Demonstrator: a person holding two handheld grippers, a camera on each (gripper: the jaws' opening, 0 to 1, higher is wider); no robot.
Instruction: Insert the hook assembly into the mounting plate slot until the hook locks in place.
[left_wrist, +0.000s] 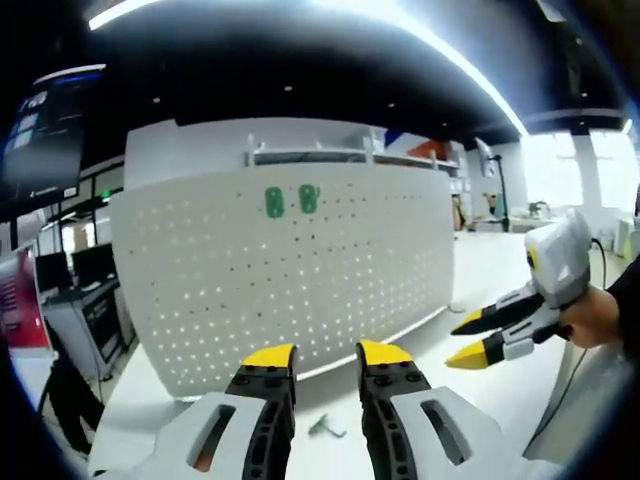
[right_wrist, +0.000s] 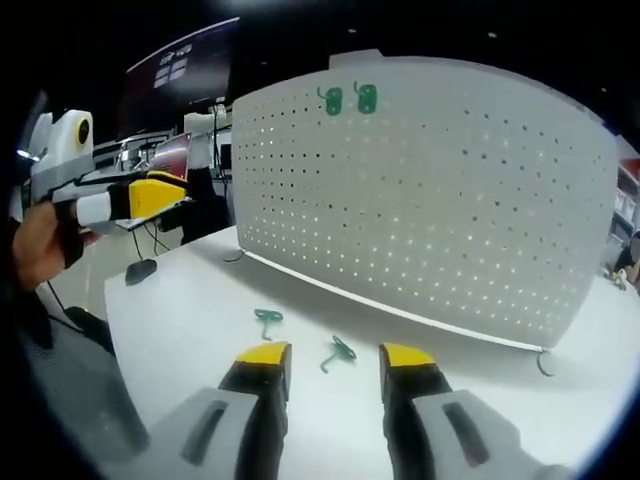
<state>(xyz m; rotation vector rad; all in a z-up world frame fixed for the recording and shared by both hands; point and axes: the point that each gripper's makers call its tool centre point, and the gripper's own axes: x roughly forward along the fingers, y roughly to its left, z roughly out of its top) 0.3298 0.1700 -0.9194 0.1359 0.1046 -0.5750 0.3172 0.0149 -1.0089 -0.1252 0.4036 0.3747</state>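
A white pegboard mounting plate (left_wrist: 290, 270) stands upright on the white table (left_wrist: 500, 390), with two green hooks (left_wrist: 291, 200) hung near its top edge. In the right gripper view the same plate (right_wrist: 430, 190) carries those hooks (right_wrist: 349, 98). Two loose green hooks lie on the table before it, one (right_wrist: 267, 318) to the left, one (right_wrist: 340, 352) just beyond my right gripper (right_wrist: 334, 372). That gripper is open and holds nothing. My left gripper (left_wrist: 327, 356) is open too, above a small hook (left_wrist: 325, 428) lying on the table. The right gripper (left_wrist: 478, 338) enters from the right, held by a hand.
The left gripper (right_wrist: 140, 198) hovers off the table's left edge in a hand (right_wrist: 40, 245). A small dark object (right_wrist: 140, 270) lies near that edge. A round foot (right_wrist: 545, 362) supports the plate's right end. Desks and monitors (left_wrist: 45, 135) stand behind.
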